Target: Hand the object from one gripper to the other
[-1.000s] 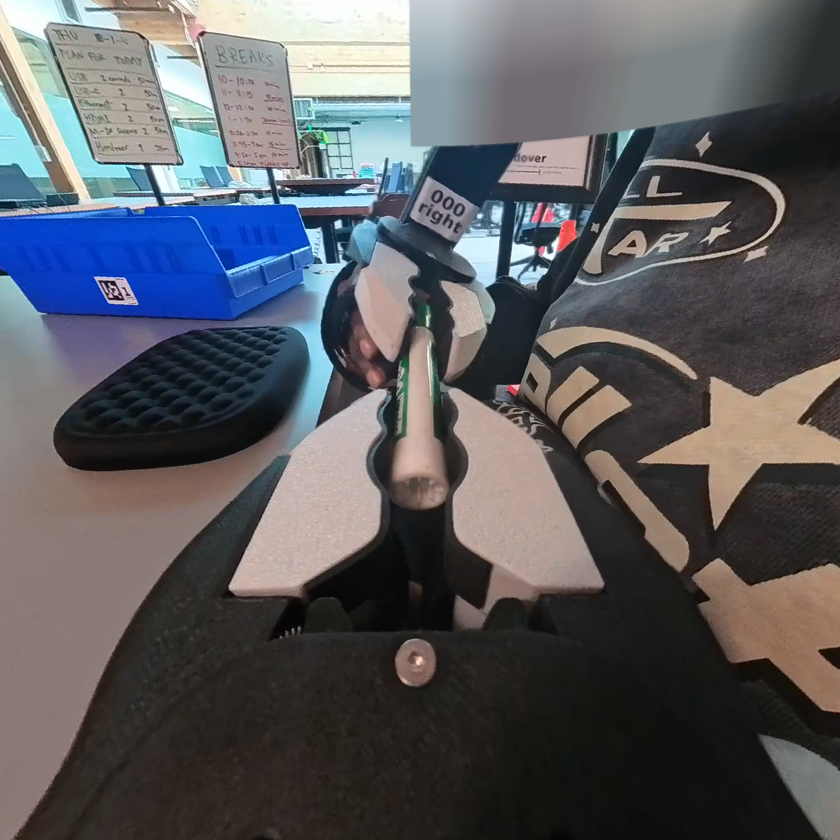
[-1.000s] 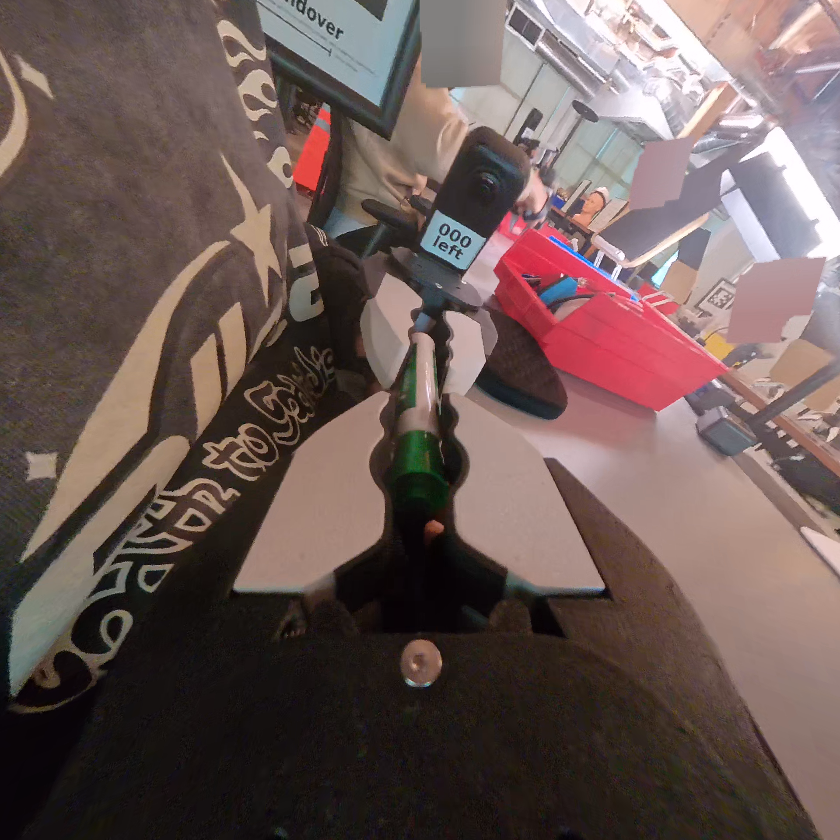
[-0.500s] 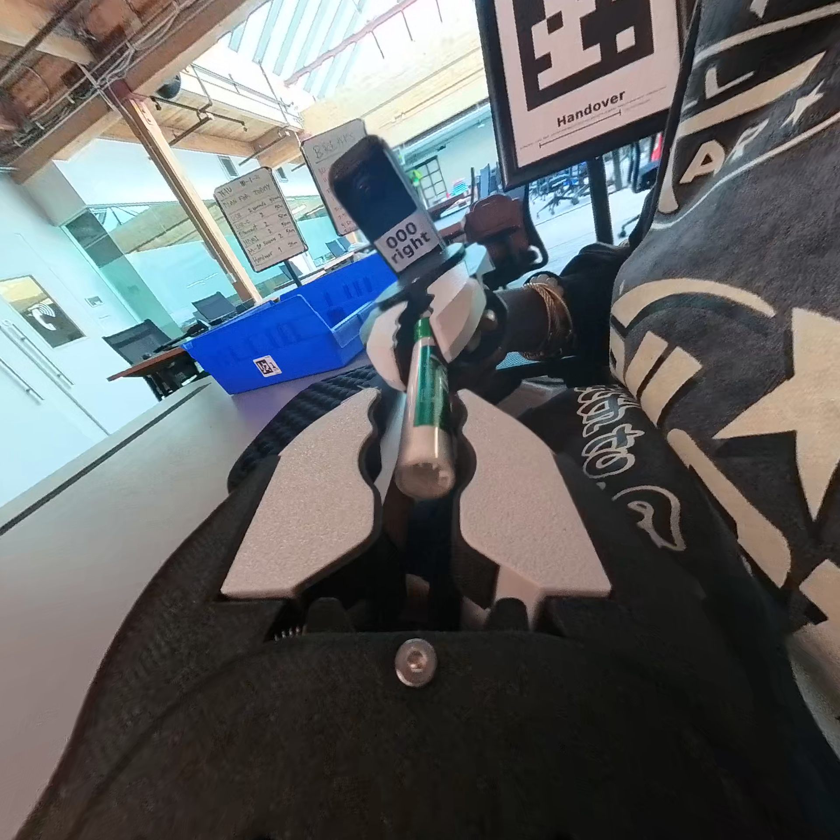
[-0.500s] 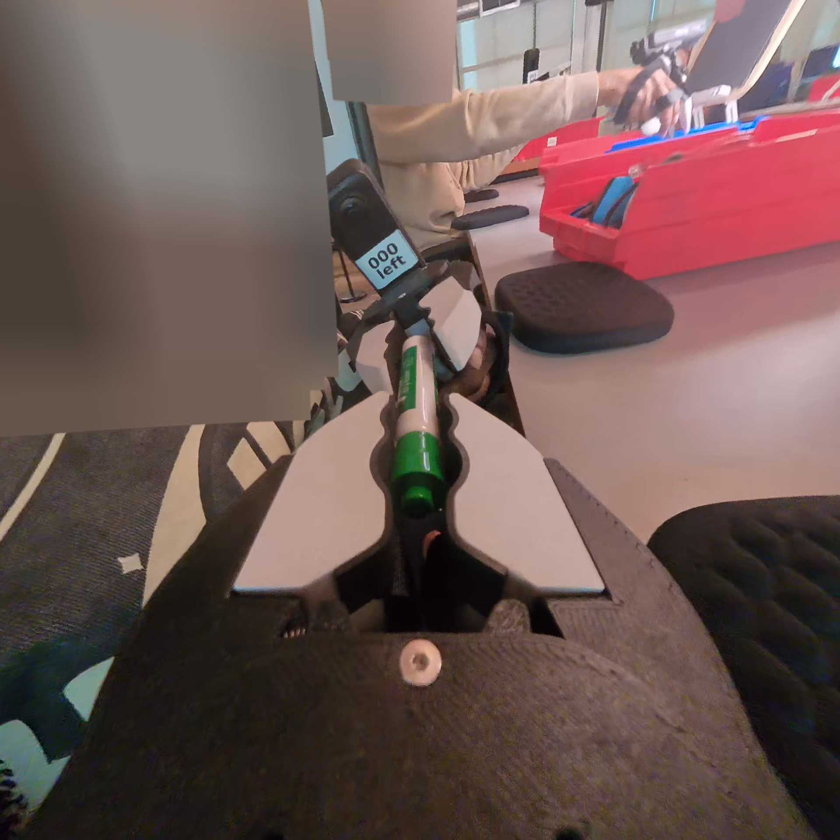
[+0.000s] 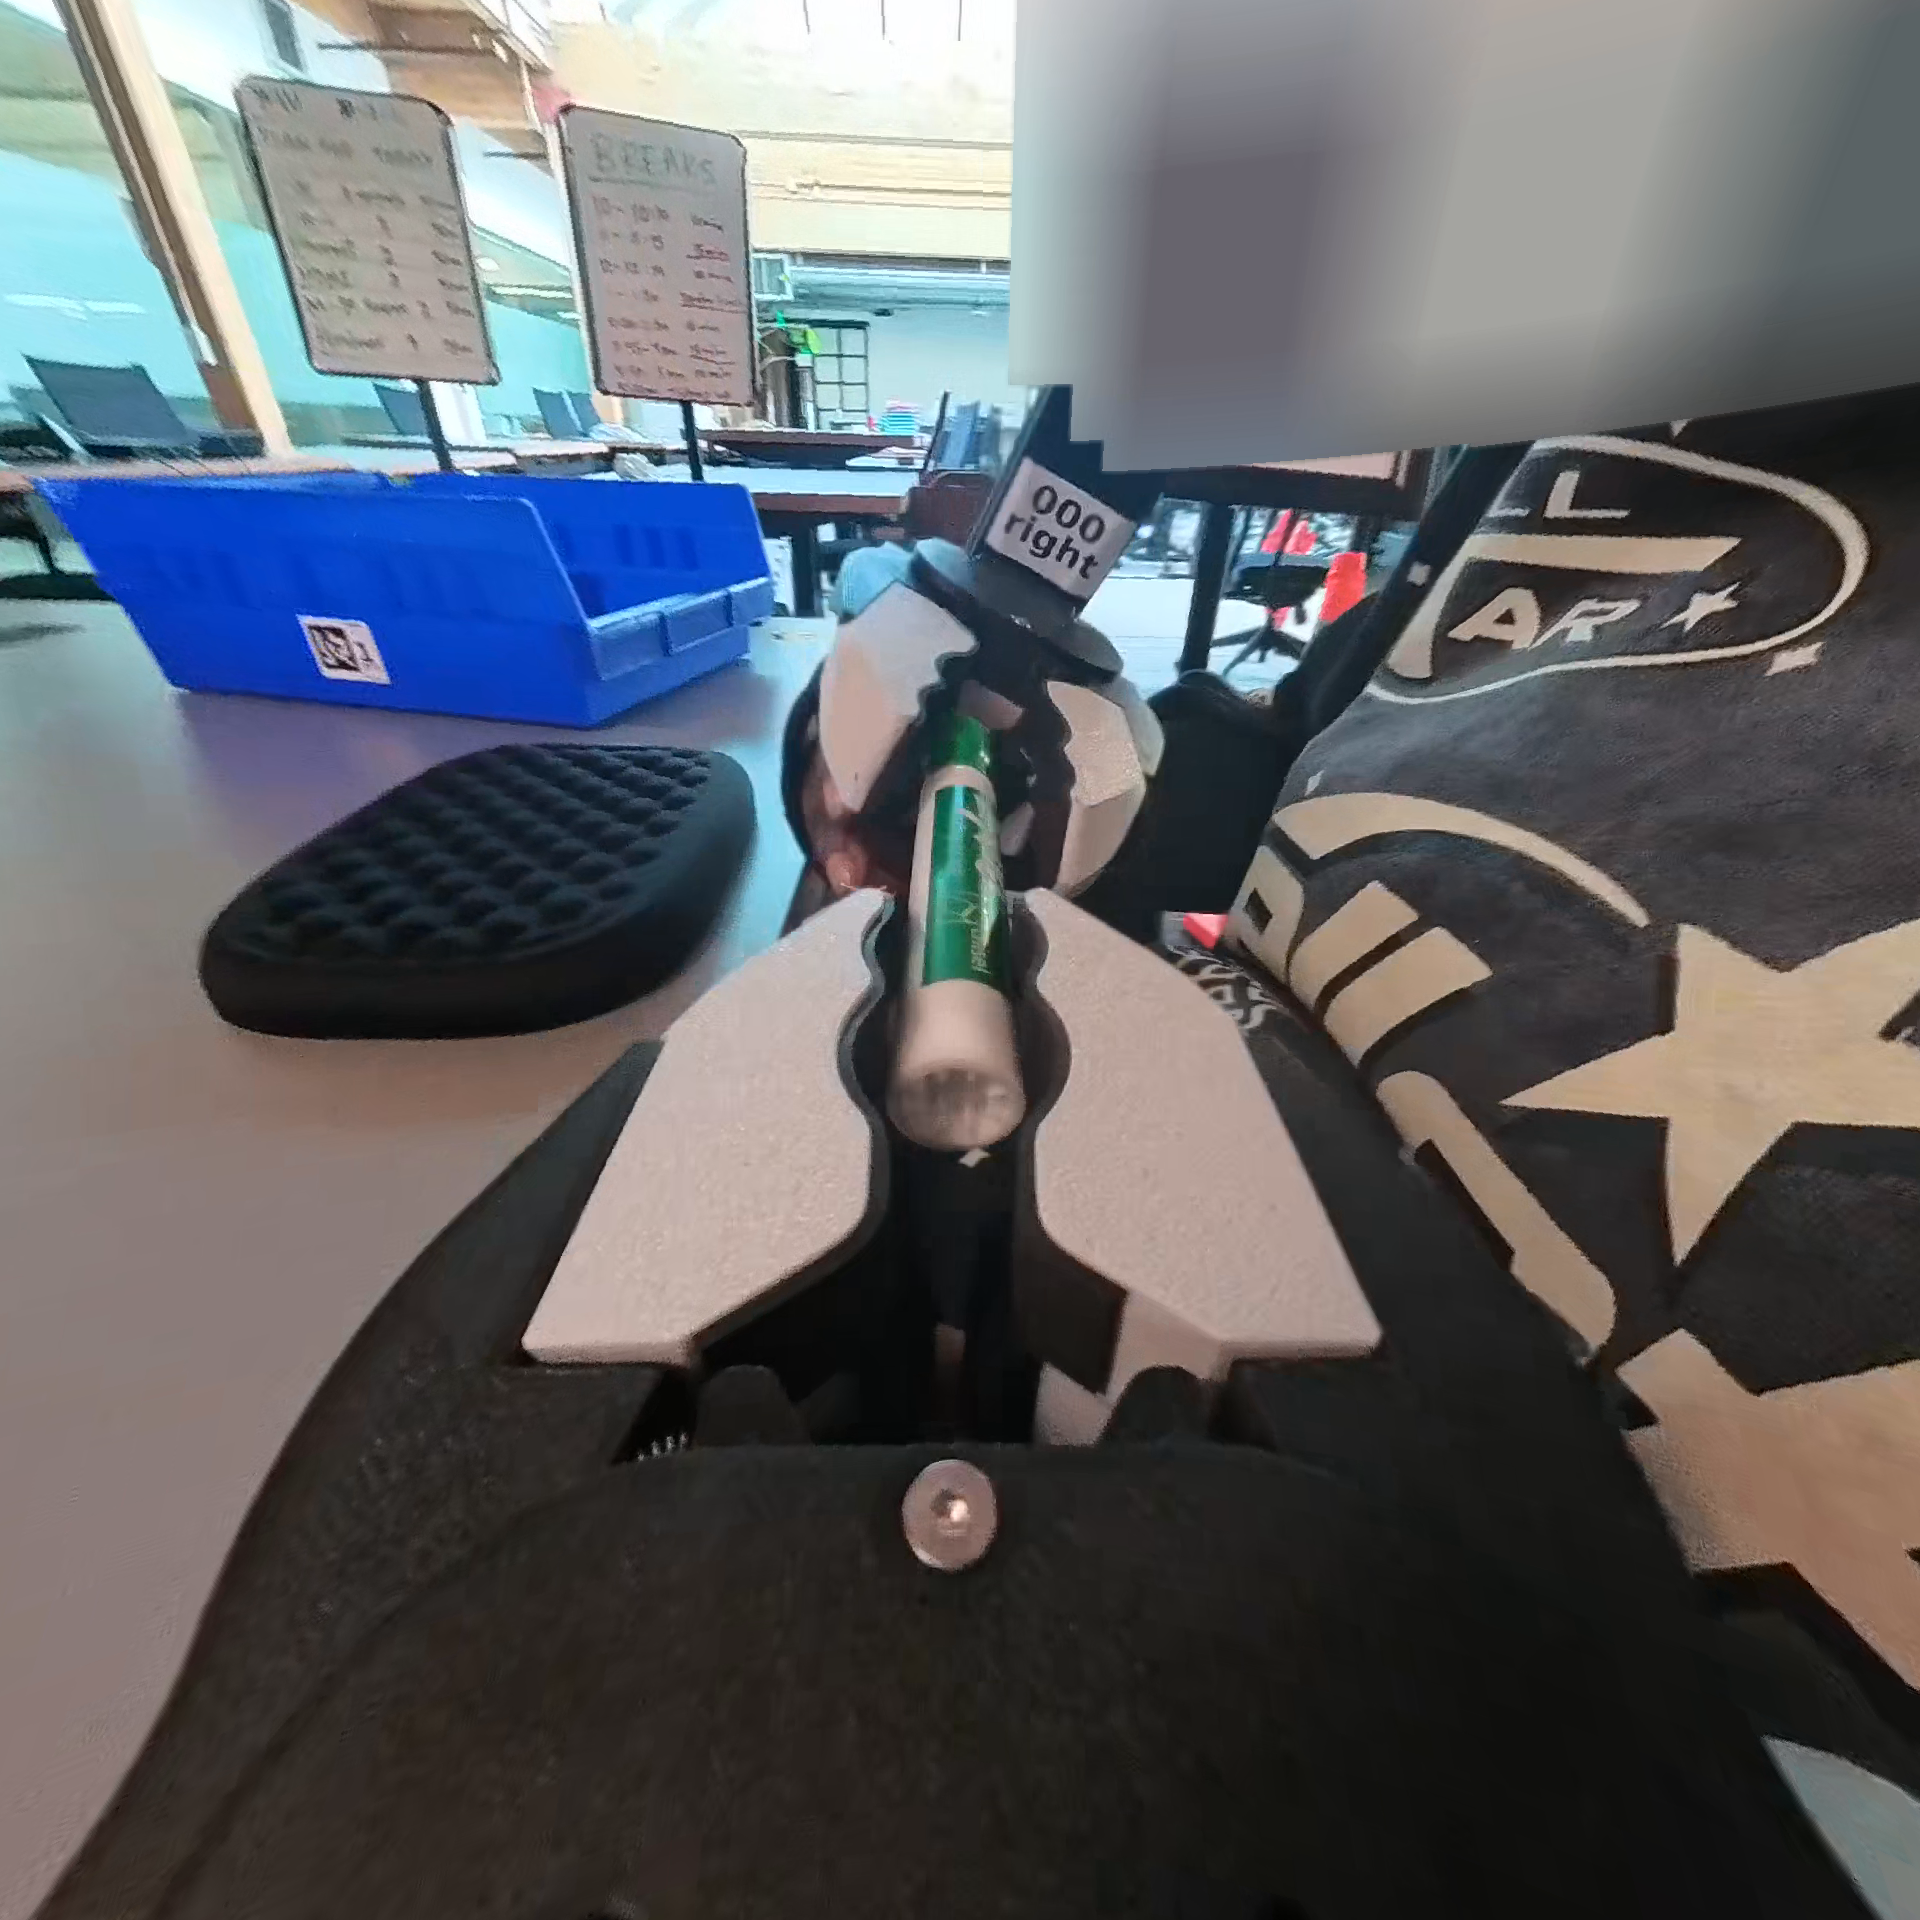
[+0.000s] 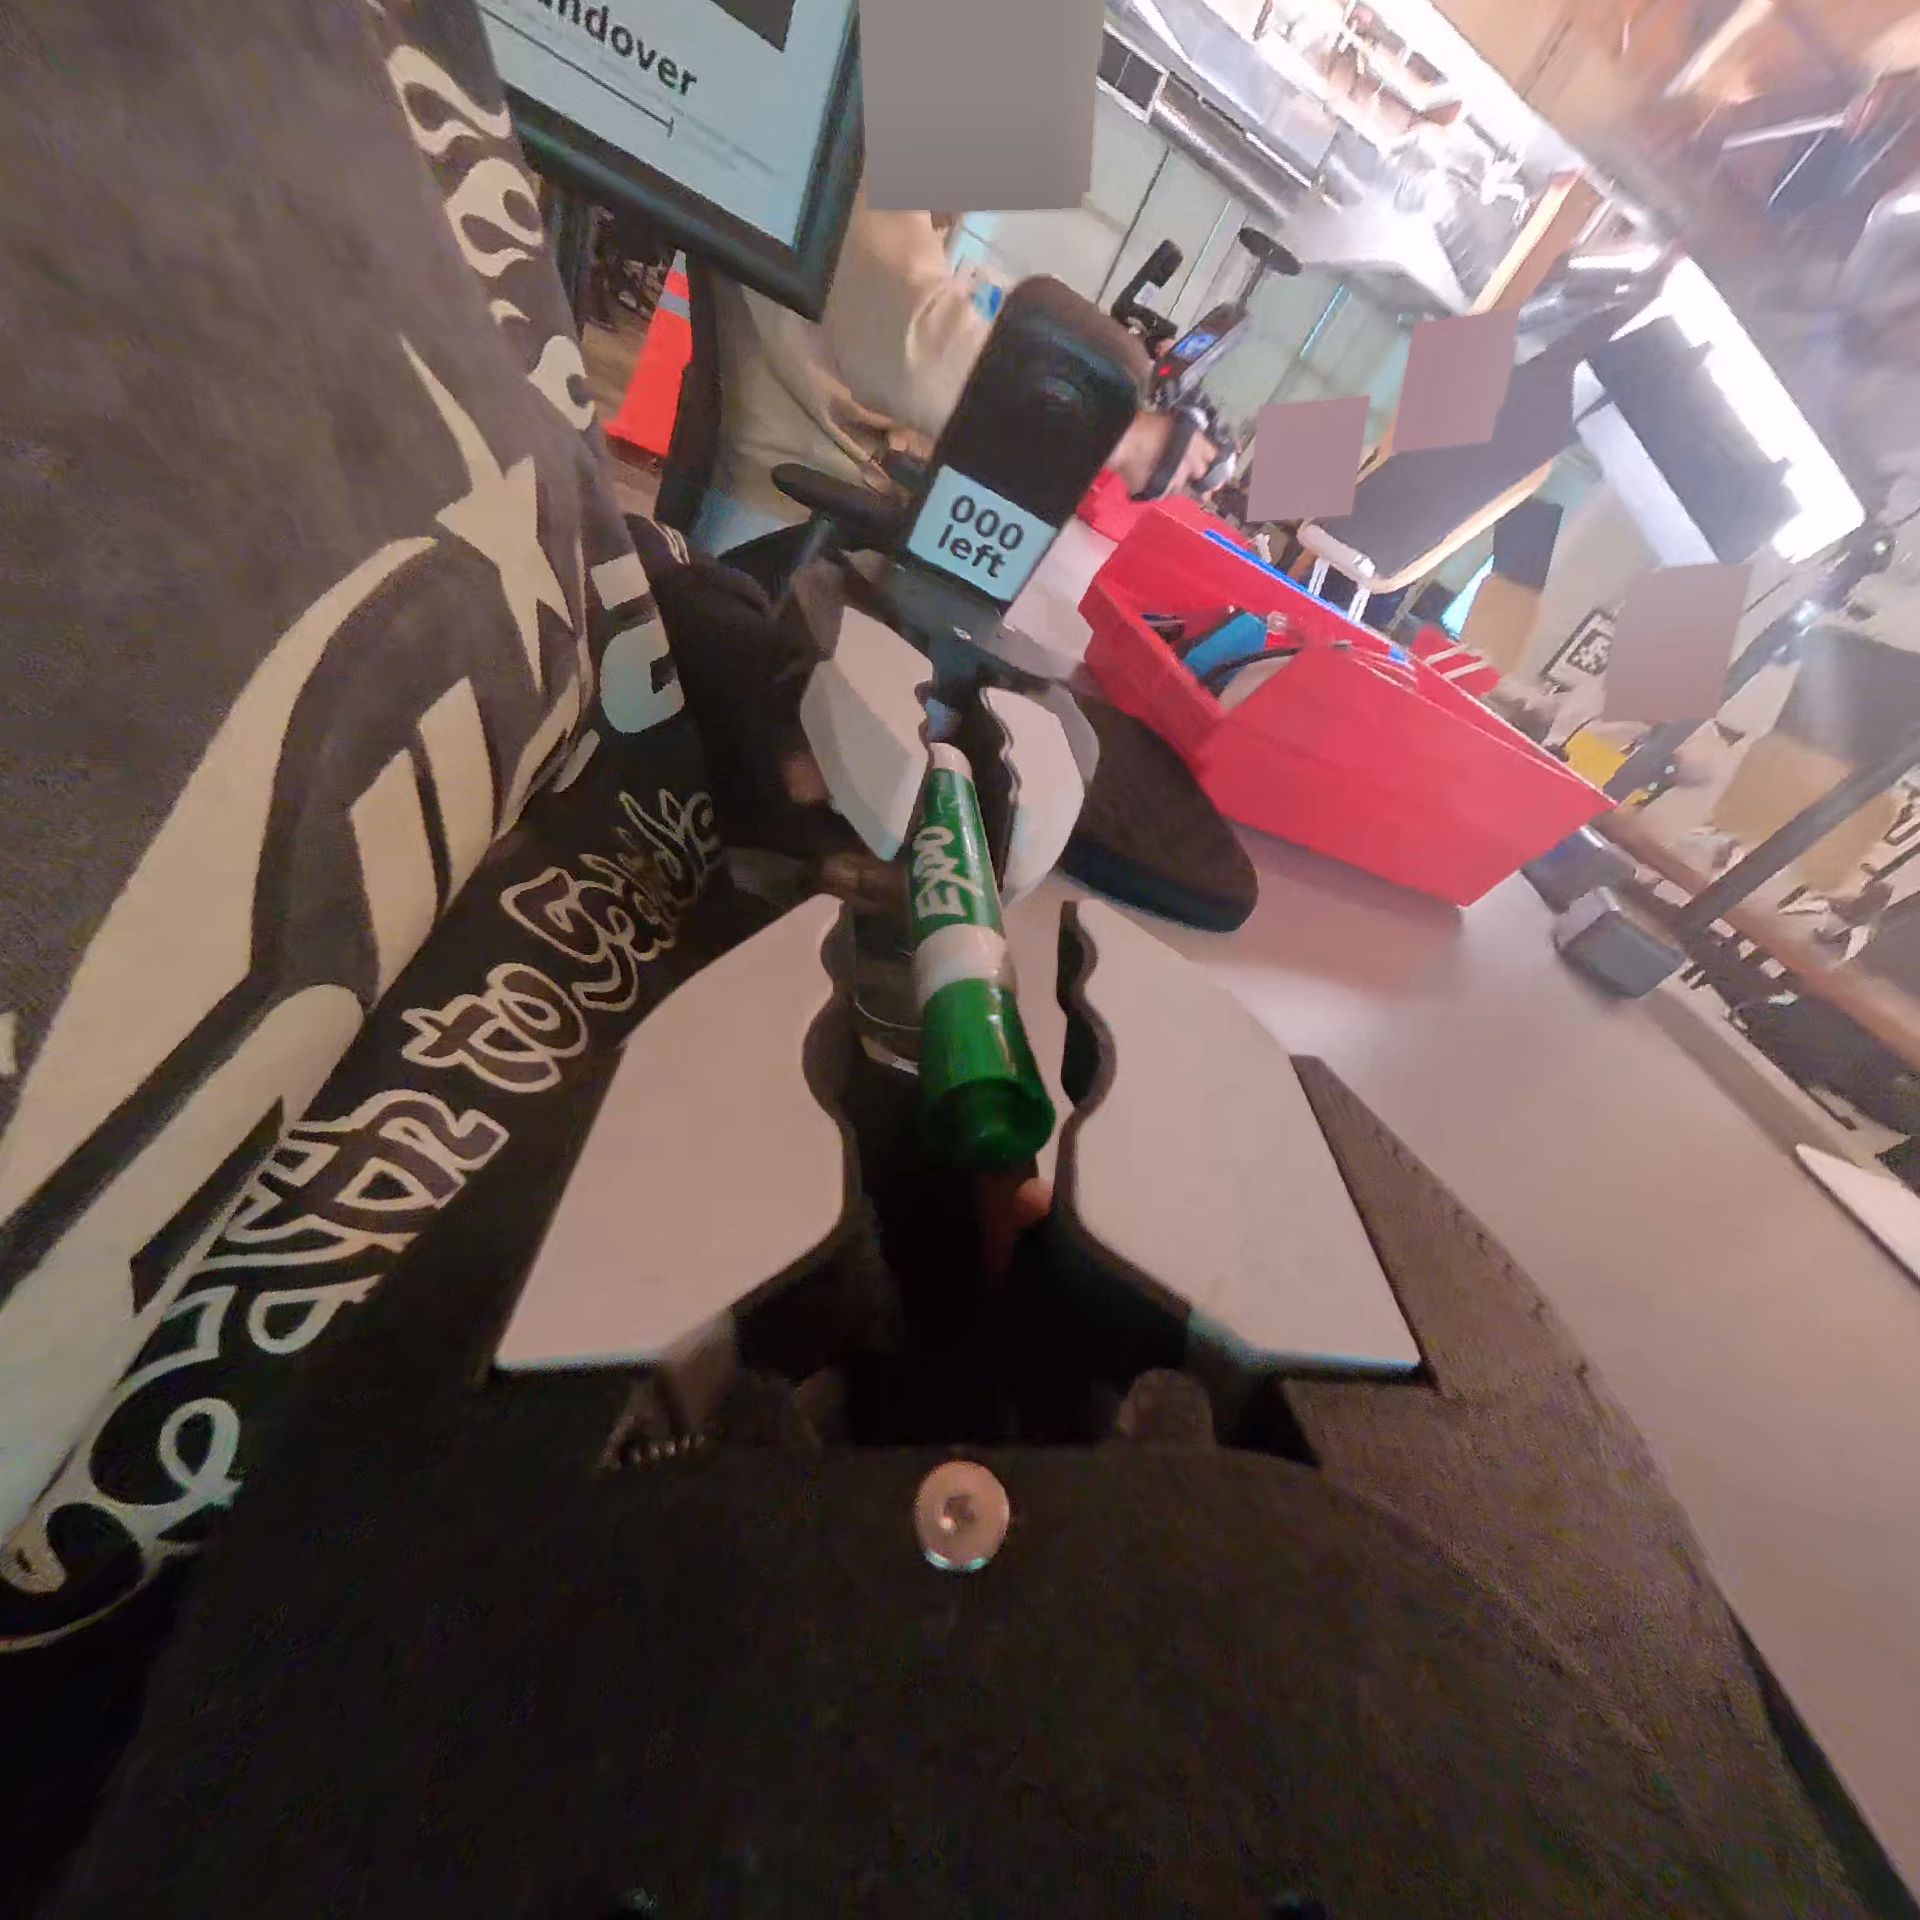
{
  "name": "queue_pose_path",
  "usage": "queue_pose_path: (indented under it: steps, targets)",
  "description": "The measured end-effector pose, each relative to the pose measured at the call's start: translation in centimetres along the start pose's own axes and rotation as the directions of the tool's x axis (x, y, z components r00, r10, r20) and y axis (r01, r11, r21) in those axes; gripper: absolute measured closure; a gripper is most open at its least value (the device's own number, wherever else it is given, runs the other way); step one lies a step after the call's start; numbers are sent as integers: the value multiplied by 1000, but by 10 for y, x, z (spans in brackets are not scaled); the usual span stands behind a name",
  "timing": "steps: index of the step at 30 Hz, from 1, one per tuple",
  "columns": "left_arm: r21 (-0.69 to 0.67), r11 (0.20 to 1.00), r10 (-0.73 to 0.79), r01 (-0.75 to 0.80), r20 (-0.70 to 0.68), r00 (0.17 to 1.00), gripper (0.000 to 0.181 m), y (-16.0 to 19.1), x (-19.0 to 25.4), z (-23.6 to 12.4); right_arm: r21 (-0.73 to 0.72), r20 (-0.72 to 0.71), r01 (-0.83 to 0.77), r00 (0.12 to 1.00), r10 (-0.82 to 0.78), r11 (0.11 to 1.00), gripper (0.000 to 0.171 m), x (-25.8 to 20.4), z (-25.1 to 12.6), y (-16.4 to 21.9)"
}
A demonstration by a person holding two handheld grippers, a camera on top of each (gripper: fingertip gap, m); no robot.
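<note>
A green-and-white marker (image 5: 958, 925) spans between my two grippers above the grey table (image 5: 156, 1143). My left gripper (image 5: 951, 914) is shut on its white tail end. My right gripper (image 5: 977, 831) faces it farther off, with its jaws spread around the green cap end. In the right wrist view my right gripper (image 6: 951, 914) is open, and the marker's green cap (image 6: 982, 1081) lies in the gap, leaning toward the right finger. The left gripper (image 6: 956, 852) grips the marker's far end there.
A black padded rest (image 5: 478, 904) and a blue bin (image 5: 416, 592) sit on the table to the left. A red bin (image 6: 1330, 748) and another black pad (image 6: 1153, 831) sit to the right. A person's dark printed shirt (image 5: 1558, 935) is close beside the grippers. Left and right tips are no more than a few centimetres apart.
My right gripper's jaws have opened off the marker's cap end. My left gripper still holds the marker. Both views have swung back roughly to where they were a second ago.
</note>
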State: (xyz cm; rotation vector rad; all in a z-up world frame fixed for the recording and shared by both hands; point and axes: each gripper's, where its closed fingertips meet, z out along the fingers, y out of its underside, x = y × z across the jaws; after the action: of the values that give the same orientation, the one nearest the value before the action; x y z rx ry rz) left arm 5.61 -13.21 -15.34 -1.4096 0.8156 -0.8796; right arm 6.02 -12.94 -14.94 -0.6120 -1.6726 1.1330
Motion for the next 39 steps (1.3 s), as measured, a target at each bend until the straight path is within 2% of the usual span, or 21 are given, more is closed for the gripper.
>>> queue_pose_path:
  steps: [2,4,7,10,14,17,21,24,26,27,29,31,33,35,39]
  targets:
    - [6,999,-43,43,-40,998,162,0,4,1,-23,20,24,1000,-23,999,136,-3,1,4]
    - [-4,998,-68,68,-64,996,162,2,7,2,-19,40,53,998,-52,998,152,-8,1,5]
    - [-5,999,-42,42,-54,998,162,2,7,3,-18,62,-14,998,15,1000,152,-7,0,4]
    - [8,995,104,-104,4,995,159,1,5,3,-16,100,-184,978,184,983,153,-5,-1,3]
    - [-1,944,326,-330,145,934,155,-6,-4,0,-22,149,-419,896,417,908,152,0,-1,2]
    - [-21,931,364,-364,146,920,157,-5,-3,1,-29,171,-478,863,475,878,152,0,-2,2]
    - [-40,934,357,-355,119,927,160,0,-1,2,-38,168,-462,871,461,886,152,-1,-1,3]
    - [-38,955,296,-294,91,951,161,0,0,2,-31,166,-432,887,430,902,152,-3,-1,3]
    - [-34,977,214,-212,58,975,161,1,1,1,-5,134,-339,932,337,941,149,-1,0,3]
    - [-26,986,167,-166,38,985,161,1,2,1,15,98,-279,956,276,960,140,1,0,2]
    - [-14,995,94,-94,7,996,161,1,3,1,22,57,-149,987,147,989,134,0,0,0]
    - [-16,999,40,-41,-11,999,160,2,4,2,11,34,-39,999,39,999,134,-2,0,-1]
    - [-22,1000,17,-18,-20,1000,161,4,4,2,22,14,26,1000,-27,999,148,-3,-1,-3]
    - [-16,1000,20,-20,-20,1000,161,3,4,2,7,33,18,999,-18,1000,153,-5,0,-1]
    - [0,998,71,-71,-2,997,160,1,4,2,-2,70,-130,989,130,991,154,-4,0,0]
